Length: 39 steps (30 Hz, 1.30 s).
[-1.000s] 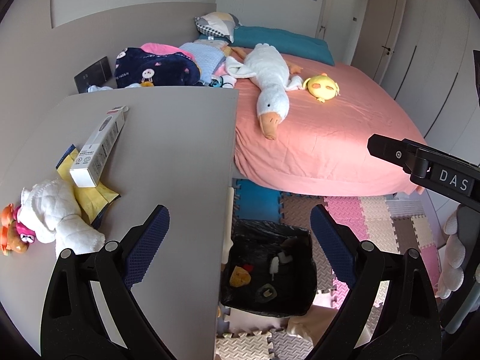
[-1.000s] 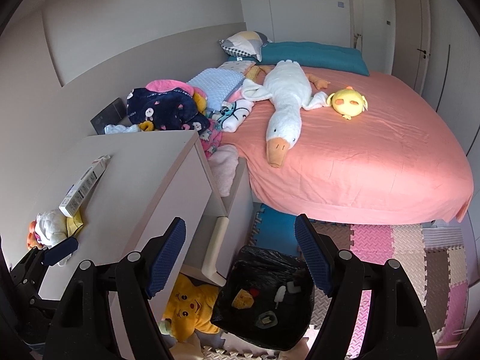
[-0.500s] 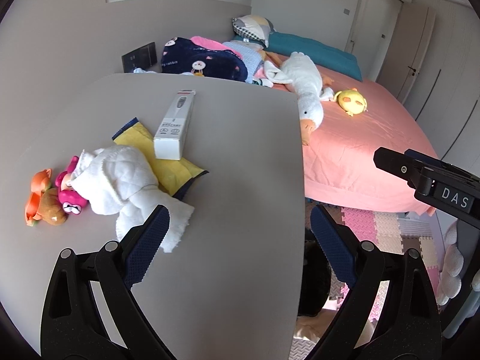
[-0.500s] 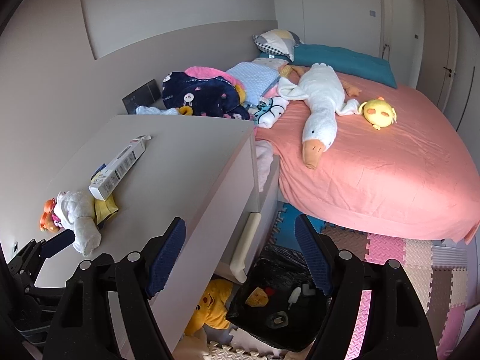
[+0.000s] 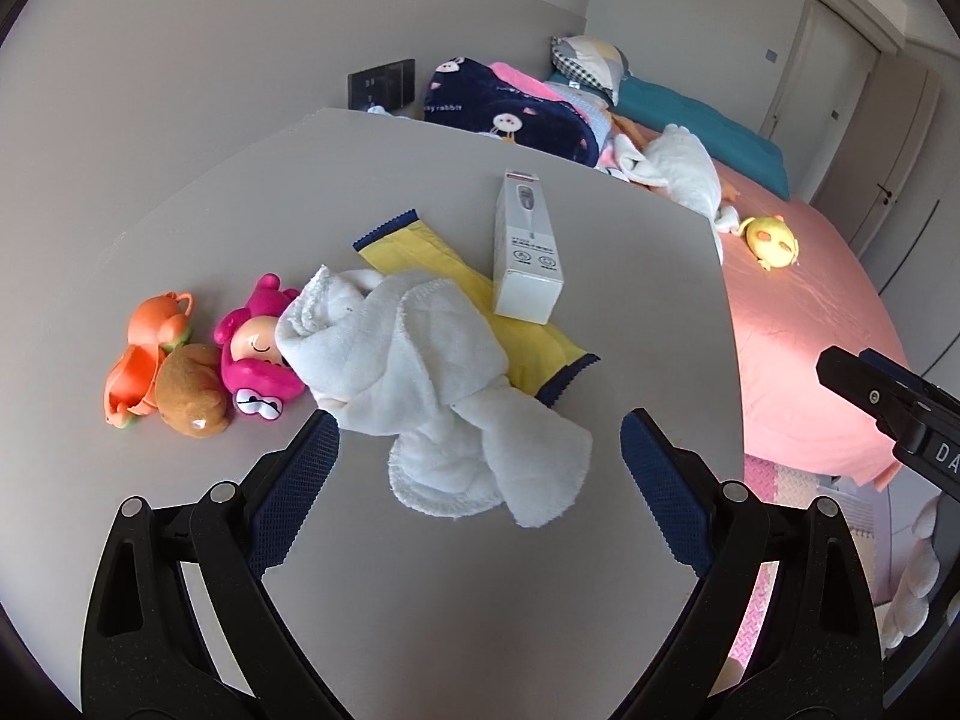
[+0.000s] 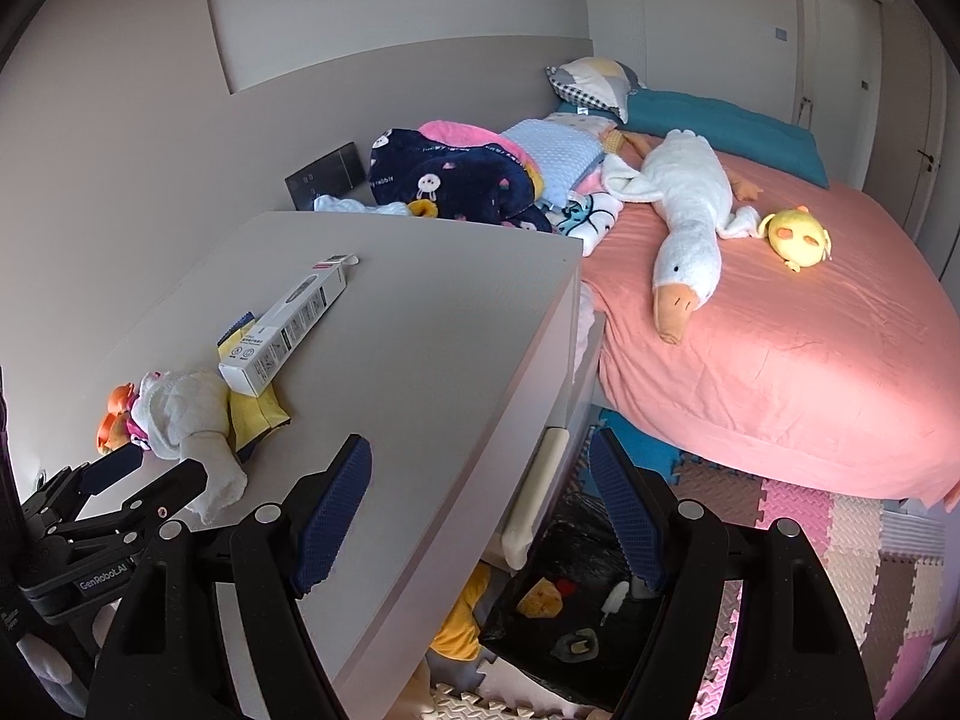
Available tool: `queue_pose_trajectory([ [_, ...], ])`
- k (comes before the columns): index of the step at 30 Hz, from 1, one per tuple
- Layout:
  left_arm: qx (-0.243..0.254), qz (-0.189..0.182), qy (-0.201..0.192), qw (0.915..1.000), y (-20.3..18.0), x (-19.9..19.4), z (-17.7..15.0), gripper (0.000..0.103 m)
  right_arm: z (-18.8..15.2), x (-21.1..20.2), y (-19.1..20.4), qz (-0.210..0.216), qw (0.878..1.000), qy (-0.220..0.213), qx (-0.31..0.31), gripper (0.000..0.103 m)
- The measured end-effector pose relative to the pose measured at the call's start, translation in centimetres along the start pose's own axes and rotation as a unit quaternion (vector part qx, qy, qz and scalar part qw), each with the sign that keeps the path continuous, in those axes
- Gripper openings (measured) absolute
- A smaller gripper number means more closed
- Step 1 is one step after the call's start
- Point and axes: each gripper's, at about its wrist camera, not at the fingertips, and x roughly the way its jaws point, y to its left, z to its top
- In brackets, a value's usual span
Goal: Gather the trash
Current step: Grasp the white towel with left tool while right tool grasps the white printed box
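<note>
On the grey dresser top [image 5: 240,228] lie a crumpled white cloth [image 5: 432,384], a yellow wrapper with dark edges [image 5: 528,342] under it, and a white carton [image 5: 525,252]. My left gripper [image 5: 480,480] hovers open just in front of the cloth, nothing between its fingers; it also shows at the left in the right wrist view [image 6: 150,468]. My right gripper [image 6: 480,516] hangs open and empty over the dresser's right edge. Below it on the floor stands a black-lined trash bin [image 6: 576,618] holding a few scraps.
Small plastic toys, orange [image 5: 144,354], brown and pink [image 5: 255,354], sit left of the cloth. A bed with a pink sheet [image 6: 810,348], a white goose plush [image 6: 684,216] and a yellow plush [image 6: 798,237] fills the right. Foam mats [image 6: 852,534] cover the floor.
Both grippers swung left, away from the bin and over the dresser top. The cloth, wrapper and carton came to the centre of the left wrist view; the bin left it.
</note>
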Motion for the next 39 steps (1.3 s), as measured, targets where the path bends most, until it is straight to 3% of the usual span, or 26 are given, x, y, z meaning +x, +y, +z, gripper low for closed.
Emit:
queue_pose_trajectory([
  [9, -0.020, 0.016, 0.003, 0.9997, 1.4, 2.1, 1.4, 0.089, 0.6, 1.7, 1.3, 0.013, 1.000, -0.001, -0.006, 0.076],
  [13, -0.027, 0.024, 0.009, 0.9993, 2.3, 3.0, 1.8, 0.069, 1.1, 2.5, 1.9, 0.017, 1.000, -0.001, -0.007, 0.076],
  [18, -0.032, 0.025, 0.007, 0.9991, 3.0, 3.8, 2.2, 0.055, 1.8, 3.6, 2.9, 0.023, 1.000, 0.002, -0.006, 0.076],
  [20, -0.034, 0.025, -0.002, 0.9991, 3.2, 3.5, 2.2, 0.037, 2.2, 4.1, 3.6, 0.028, 1.000, 0.004, -0.008, 0.076],
  [22, -0.039, 0.026, -0.016, 0.9988, 3.5, 3.1, 2.2, 0.032, 2.6, 4.5, 4.4, 0.030, 0.999, 0.004, -0.012, 0.076],
  [28, -0.050, 0.036, -0.059, 0.9963, 4.5, 1.6, 2.7, 0.027, 3.8, 6.2, 6.6, 0.041, 0.999, 0.006, -0.018, 0.076],
  [34, -0.045, 0.034, -0.129, 0.9900, 4.3, -0.6, 2.9, 0.026, 5.0, 9.2, 7.5, 0.028, 0.999, 0.017, 0.000, 0.075],
  [39, -0.040, 0.027, -0.123, 0.9913, 4.1, 0.0, 2.9, 0.027, 5.6, 11.4, 8.0, 0.018, 0.999, 0.033, -0.002, 0.072],
])
